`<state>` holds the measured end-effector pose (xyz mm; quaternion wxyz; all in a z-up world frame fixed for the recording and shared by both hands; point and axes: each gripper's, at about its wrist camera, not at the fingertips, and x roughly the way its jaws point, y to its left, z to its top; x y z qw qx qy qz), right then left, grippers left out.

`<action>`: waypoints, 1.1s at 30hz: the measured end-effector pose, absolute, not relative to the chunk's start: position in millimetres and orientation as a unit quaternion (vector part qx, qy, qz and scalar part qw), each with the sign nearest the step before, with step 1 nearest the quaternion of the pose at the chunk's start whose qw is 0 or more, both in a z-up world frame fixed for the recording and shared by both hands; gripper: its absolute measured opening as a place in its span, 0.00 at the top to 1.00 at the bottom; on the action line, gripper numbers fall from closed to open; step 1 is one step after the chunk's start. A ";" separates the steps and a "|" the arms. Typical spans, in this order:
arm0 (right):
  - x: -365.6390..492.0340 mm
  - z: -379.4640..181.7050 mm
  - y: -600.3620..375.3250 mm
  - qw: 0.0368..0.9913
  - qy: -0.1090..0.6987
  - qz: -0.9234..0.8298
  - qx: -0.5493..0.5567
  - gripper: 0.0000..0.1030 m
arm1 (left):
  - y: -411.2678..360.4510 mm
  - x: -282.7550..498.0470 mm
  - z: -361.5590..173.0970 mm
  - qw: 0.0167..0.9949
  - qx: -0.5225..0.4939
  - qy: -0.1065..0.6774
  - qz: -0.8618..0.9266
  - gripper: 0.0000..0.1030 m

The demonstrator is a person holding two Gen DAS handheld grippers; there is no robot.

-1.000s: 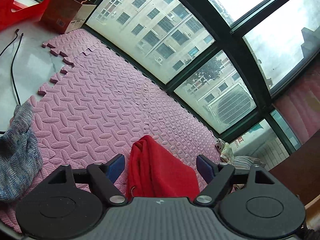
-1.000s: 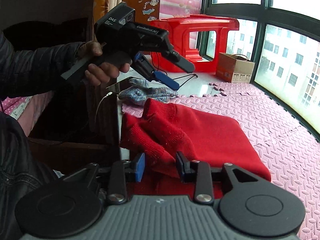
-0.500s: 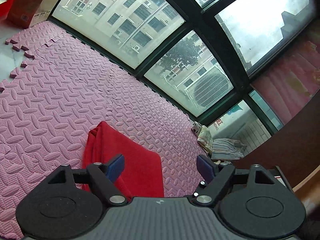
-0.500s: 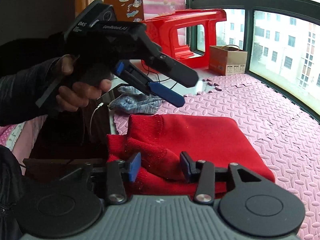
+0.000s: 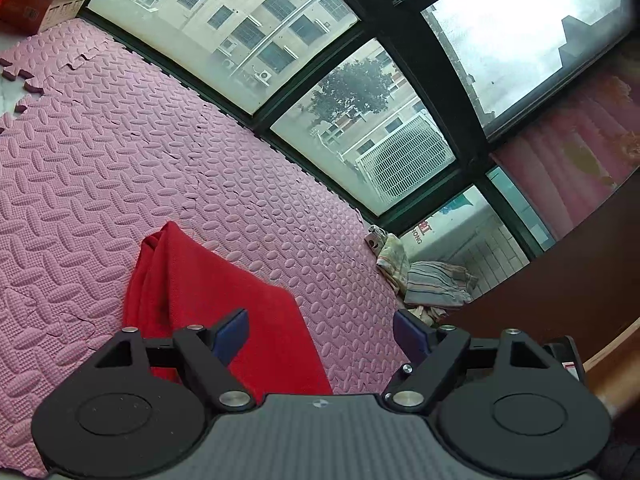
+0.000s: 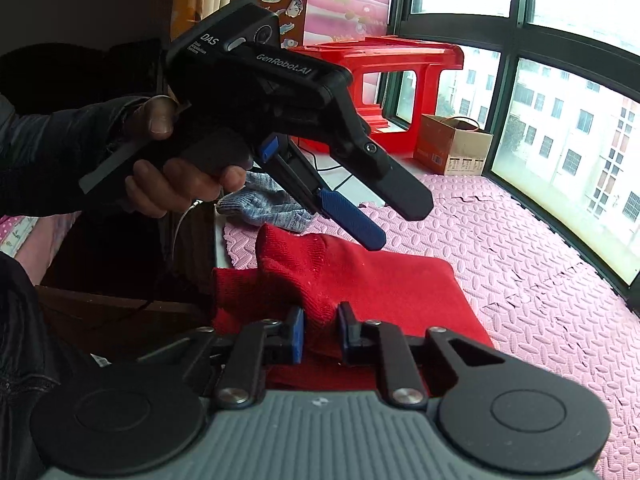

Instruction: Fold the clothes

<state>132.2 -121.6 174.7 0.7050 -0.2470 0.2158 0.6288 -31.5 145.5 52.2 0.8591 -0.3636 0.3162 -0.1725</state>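
A red knit sweater (image 6: 380, 280) lies folded on the pink foam mat (image 6: 520, 264). My right gripper (image 6: 322, 332) is low at its near edge. Its jaws are closing, and the blue pads pinch a raised fold of the red sleeve between them. A person's hand holds my left gripper (image 6: 396, 220) above the sweater's far edge, open with nothing between its fingers. In the left wrist view the left gripper (image 5: 320, 330) hangs open over the sweater (image 5: 208, 280) without touching it.
A grey-blue knit garment (image 6: 272, 204) lies beyond the sweater. A red plastic stool (image 6: 400, 64) and a cardboard box (image 6: 452, 144) stand by the window. Striped clothes (image 5: 432, 284) are piled in the corner beside dark wooden furniture (image 5: 560, 280).
The right jaws widened, then narrowed onto a fold of the red sleeve. The left gripper swung across the mat, so the grey garment left its view and the striped pile came in.
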 end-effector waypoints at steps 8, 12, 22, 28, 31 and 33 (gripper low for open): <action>126.8 150.0 -119.9 0.695 0.244 0.633 -0.238 0.79 | 138.3 -29.7 13.0 0.843 -0.369 0.363 -0.145 0.21; 138.0 158.5 -133.9 0.699 0.261 0.629 -0.218 0.78 | 147.5 -42.2 7.4 0.842 -0.379 0.356 -0.145 0.21; 208.2 173.3 -131.2 0.782 0.279 0.531 -0.169 0.78 | 136.4 -60.2 13.1 0.864 -0.339 0.342 -0.149 0.21; 245.0 146.5 -94.9 0.798 0.297 0.499 -0.161 0.78 | 122.6 -66.2 15.0 0.882 -0.287 0.345 -0.144 0.21; 256.9 122.4 -91.1 0.797 0.326 0.481 -0.164 0.78 | 118.5 -68.3 12.3 0.887 -0.270 0.346 -0.144 0.21; 258.2 112.3 -93.3 0.793 0.337 0.478 -0.170 0.78 | 116.0 -69.7 9.6 0.889 -0.261 0.346 -0.145 0.21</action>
